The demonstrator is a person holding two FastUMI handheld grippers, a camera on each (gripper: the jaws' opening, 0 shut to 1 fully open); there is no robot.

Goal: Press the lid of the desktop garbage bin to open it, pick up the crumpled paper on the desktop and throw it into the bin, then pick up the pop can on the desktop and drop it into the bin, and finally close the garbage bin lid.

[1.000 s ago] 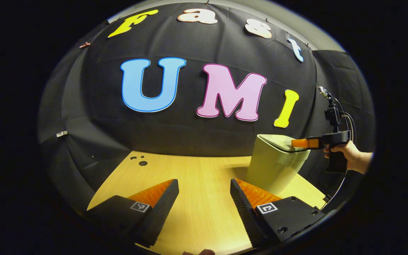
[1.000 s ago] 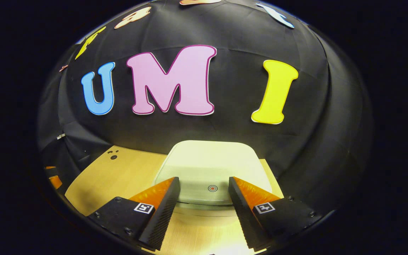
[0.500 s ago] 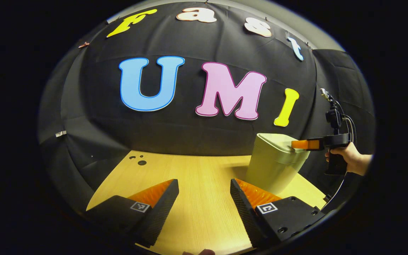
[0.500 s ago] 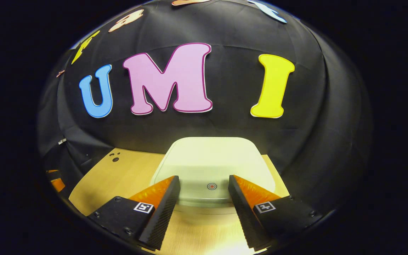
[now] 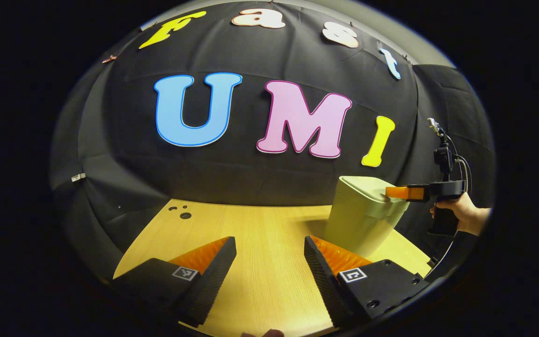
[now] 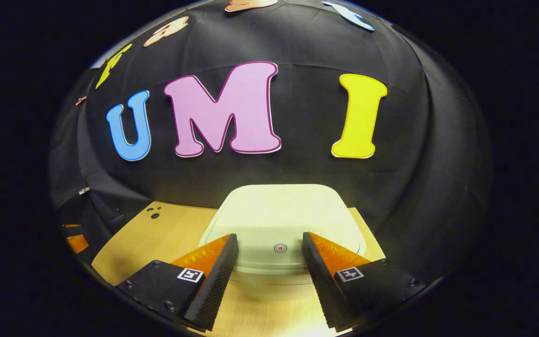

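Hovering level over bin lid (image 6: 281,220): right hand-held gripper (image 6: 269,245), jaws spread, tips at lid's front edge beside small round red mark (image 6: 280,247). Hand (image 5: 463,213) grips its handle at 3 o'clock. Left hand-held gripper (image 5: 269,248) spread, low over bench (image 5: 260,229). Pale green bin (image 5: 360,217) upright at 4 o'clock, lid shut. Since earlier: right hand-held gripper slightly drawn back, lid unchanged.

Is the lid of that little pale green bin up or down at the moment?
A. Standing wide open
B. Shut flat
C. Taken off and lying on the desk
B: the lid lies flat on the bin, with the right gripper at its front edge.
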